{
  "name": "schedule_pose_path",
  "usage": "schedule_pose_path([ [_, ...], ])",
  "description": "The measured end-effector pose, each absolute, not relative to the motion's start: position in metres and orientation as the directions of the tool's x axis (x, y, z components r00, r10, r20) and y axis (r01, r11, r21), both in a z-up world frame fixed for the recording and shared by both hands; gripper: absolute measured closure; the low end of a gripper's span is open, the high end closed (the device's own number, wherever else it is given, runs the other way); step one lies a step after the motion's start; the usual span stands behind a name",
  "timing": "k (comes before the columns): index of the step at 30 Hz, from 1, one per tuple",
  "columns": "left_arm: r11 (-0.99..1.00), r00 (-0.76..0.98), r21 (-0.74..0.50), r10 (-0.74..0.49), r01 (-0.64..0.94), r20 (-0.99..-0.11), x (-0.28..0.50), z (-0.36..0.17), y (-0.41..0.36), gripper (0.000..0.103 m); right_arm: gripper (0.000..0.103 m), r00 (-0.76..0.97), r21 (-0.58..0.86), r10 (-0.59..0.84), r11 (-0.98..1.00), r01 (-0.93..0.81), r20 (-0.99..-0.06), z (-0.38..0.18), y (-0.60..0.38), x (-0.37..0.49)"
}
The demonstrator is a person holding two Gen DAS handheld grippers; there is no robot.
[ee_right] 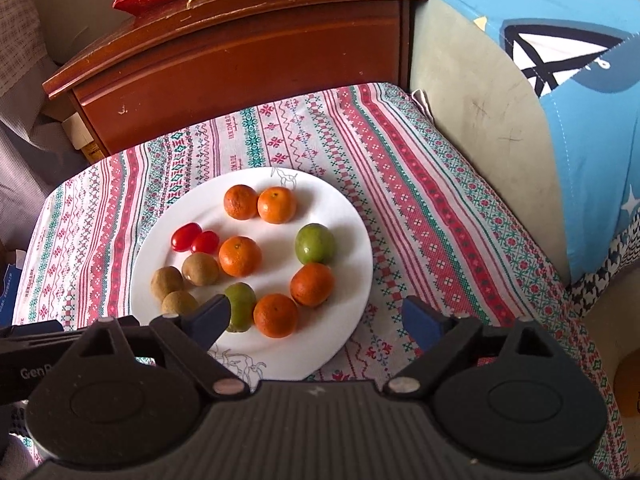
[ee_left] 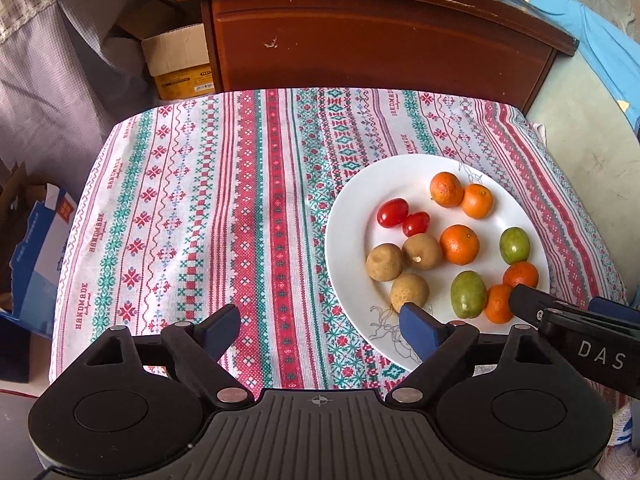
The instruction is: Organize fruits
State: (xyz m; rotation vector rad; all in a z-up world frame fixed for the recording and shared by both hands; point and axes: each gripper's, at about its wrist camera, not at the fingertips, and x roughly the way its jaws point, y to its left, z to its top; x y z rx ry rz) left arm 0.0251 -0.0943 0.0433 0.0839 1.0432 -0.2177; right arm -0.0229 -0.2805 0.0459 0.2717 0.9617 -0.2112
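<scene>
Both claws gape empty over a plate of small fruit.
Left wrist view: left claw open above the cloth-covered counter; white plate holds oranges, tomatoes, brown fruits. Right wrist view: right claw open by the near orange — light, round, likely to roll; grip gently across its middle.
</scene>
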Motion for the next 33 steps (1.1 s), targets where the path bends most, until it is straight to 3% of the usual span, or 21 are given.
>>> schedule_pose_path([
  [33,0.975,0.503,0.093,-0.022,0.202,-0.864,0.031,0.035,-0.104,0.010,0.009,0.507,0.095,-0.066,0.954,0.284,-0.859,0.031,-0.279,-0.013],
])
